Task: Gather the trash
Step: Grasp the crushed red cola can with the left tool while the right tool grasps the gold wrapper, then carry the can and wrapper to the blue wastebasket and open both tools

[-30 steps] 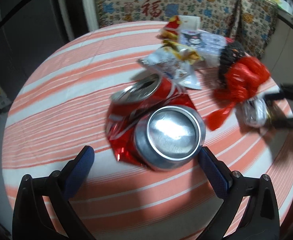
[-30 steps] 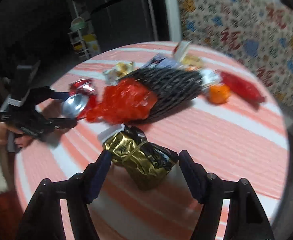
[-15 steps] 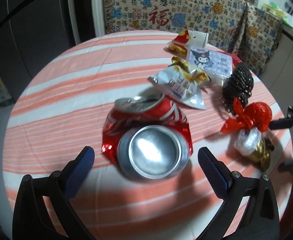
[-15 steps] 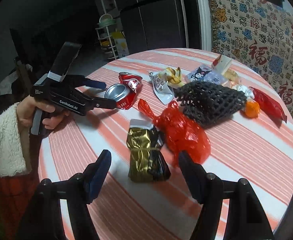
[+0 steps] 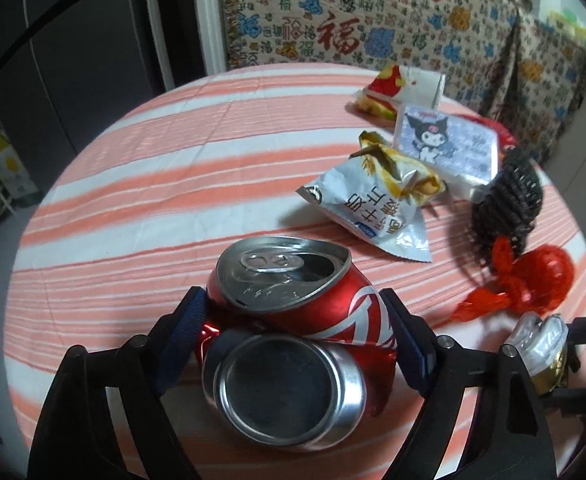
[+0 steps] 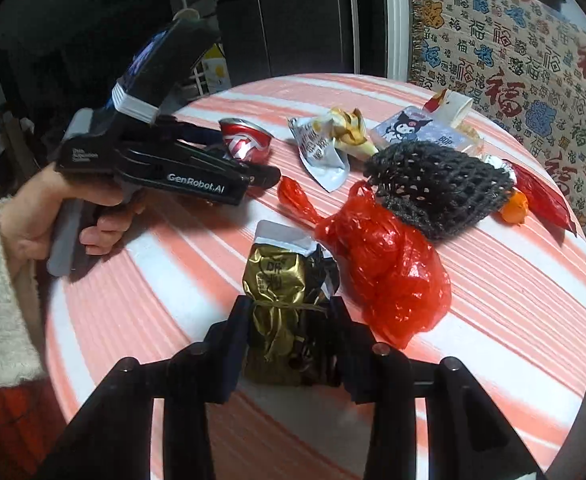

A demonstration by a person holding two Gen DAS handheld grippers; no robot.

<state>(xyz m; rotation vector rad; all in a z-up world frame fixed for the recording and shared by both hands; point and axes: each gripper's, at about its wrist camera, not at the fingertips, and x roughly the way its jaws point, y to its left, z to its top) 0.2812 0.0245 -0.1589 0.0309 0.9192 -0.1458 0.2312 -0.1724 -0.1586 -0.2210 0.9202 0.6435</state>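
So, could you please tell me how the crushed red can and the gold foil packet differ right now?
The crushed red can is rigid metal, folded over, with top and base both facing the left wrist camera; the gold foil packet is soft and crinkled. The can sits in the left gripper, the packet in the right gripper. Both lie on the striped tablecloth, each clamped.

Crushed can [image 5: 293, 328] sits btwn left gripper [image 5: 297, 336] fingers, on table [image 5: 133, 184]. Snack wrapper [image 5: 373, 204] behind it, to the right; card pack [image 5: 445, 144] further back. Foil pouch [image 6: 281, 312] btwn right gripper [image 6: 289, 344] fingers, plastic bag [image 6: 389, 268] just right of it, mesh sleeve [image 6: 437, 188] behind bag, touching.
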